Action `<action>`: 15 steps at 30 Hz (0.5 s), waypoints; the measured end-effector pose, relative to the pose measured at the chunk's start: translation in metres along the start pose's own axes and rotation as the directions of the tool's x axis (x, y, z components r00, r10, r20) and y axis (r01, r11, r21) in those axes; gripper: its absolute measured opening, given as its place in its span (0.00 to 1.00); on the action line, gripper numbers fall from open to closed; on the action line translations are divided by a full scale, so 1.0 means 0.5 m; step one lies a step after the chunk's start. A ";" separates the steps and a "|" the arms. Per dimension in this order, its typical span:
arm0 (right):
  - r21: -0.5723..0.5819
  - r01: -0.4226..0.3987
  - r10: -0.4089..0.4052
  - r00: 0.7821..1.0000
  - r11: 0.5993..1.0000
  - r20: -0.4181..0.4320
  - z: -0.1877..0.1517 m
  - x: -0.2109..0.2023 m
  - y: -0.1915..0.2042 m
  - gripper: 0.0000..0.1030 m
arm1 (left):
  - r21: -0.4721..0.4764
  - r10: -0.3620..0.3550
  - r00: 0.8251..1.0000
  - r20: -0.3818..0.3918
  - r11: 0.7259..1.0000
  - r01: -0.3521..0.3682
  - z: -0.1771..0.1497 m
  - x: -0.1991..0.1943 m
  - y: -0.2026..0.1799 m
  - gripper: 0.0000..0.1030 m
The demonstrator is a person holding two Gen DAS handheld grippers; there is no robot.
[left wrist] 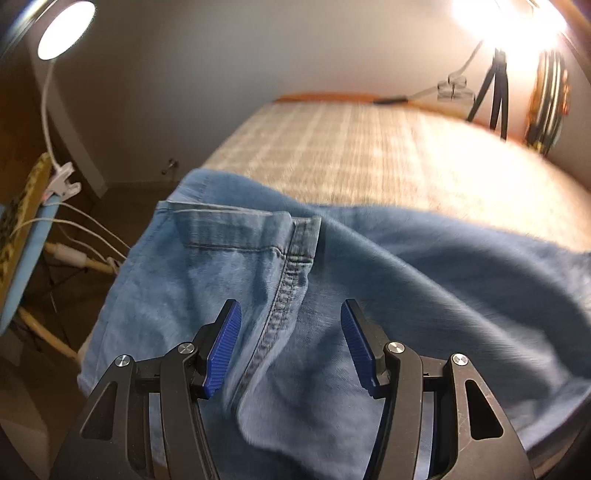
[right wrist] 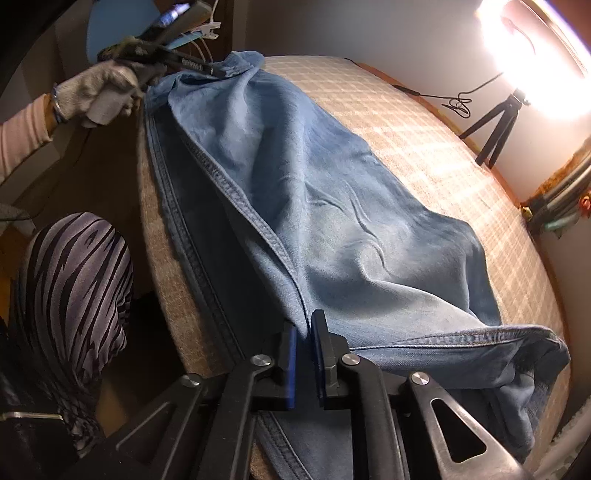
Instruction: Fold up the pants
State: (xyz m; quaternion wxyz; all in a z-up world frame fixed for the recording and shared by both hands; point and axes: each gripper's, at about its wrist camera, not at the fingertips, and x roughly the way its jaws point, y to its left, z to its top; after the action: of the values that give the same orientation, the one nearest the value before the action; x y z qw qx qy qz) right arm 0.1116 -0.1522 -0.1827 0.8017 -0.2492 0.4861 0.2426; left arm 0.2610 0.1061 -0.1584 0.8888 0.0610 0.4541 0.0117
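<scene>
Blue denim pants lie spread lengthwise across a table covered in a beige checked cloth, one edge hanging over the near side. The left gripper hovers over the hem end of a leg with its blue ribbed fingers standing well apart; a stitched seam runs between them, but neither pad presses on it. The right gripper is at the other end of the garment, its fingers only narrowly parted with a fold of denim edge passing through the gap; whether the pads still pinch the cloth cannot be told.

Only the right wrist view shows the person: a gloved hand with a pale pink sleeve gripping the left tool, and a knee in striped grey-and-black fabric beside the table. Only the left wrist view shows a round white clip-on lamp with trailing white cables. Both views take in one black tripod under a glaring light at the far corner.

Counted: one pair of pants, two grippers, one tripod.
</scene>
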 end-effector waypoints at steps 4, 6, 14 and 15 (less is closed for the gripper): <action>0.024 -0.039 0.038 0.998 0.999 0.043 0.028 -0.026 -0.012 0.31 | -0.016 -0.012 1.000 0.011 1.000 0.012 -0.008 0.022 0.017 0.44; 0.036 -0.053 0.051 0.997 0.998 0.062 0.047 -0.034 -0.018 0.32 | -0.045 -0.031 0.999 0.024 0.998 0.032 -0.011 0.027 0.033 0.20; 0.033 -0.077 0.072 0.989 0.996 0.128 0.155 -0.034 -0.035 0.34 | -0.321 -0.087 0.985 0.151 0.938 0.132 -0.065 -0.027 0.170 0.07; 0.030 -0.079 0.075 0.988 0.996 0.132 0.171 -0.029 -0.036 0.34 | -0.345 -0.083 0.983 0.162 0.929 0.136 -0.072 -0.033 0.183 0.06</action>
State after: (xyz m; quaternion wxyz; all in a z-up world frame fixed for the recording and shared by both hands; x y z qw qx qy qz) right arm 0.1733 -0.1134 -0.1320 0.8261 -0.1997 0.4459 0.2808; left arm 0.2252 0.1990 -0.1554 0.9149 -0.1249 0.3819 0.0391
